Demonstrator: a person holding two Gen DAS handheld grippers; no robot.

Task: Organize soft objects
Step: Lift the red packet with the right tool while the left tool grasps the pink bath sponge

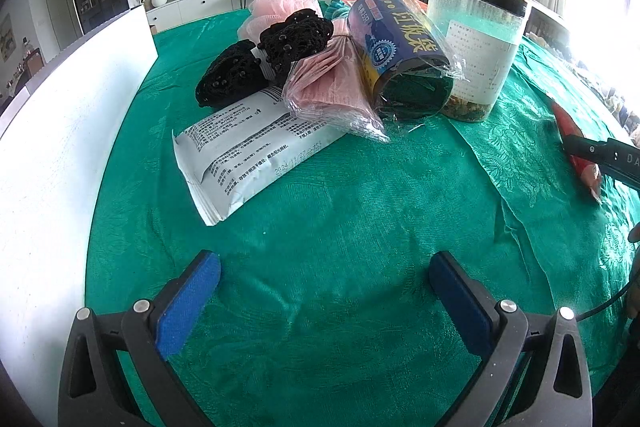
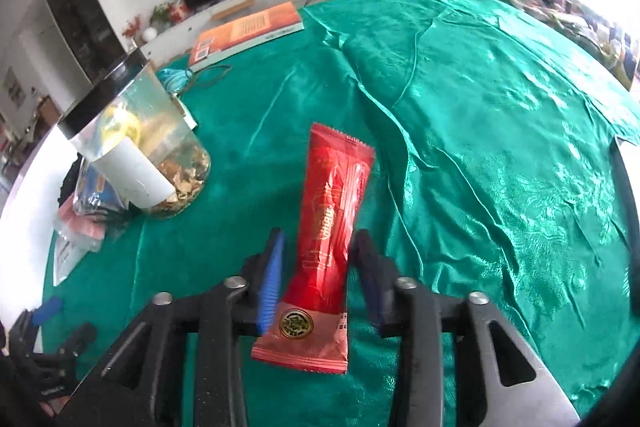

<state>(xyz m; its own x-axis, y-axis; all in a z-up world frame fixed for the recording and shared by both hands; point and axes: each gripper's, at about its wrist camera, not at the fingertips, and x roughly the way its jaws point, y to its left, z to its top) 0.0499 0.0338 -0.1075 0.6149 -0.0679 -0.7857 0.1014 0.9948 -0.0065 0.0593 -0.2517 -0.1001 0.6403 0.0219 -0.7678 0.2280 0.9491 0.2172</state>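
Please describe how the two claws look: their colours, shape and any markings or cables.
Both are black plastic frames with triangular cut-outs and round silver bolts. The left claw has two flat fingers faced with bright blue textured pads. The right claw is built the same, with blue pads. White letters are printed on one finger of the right claw, seen from the left camera. A thin black cable runs at the right edge.

Left gripper [image 1: 324,269]: black frame, blue pads, tilted steeply downward, jaws spread wide with nothing between them. Right gripper [image 2: 318,243]: black frame, blue pads, tilted steeply downward, jaws partly apart and straddling a red packet [image 2: 330,223], the pads standing just off its sides without visibly pressing.
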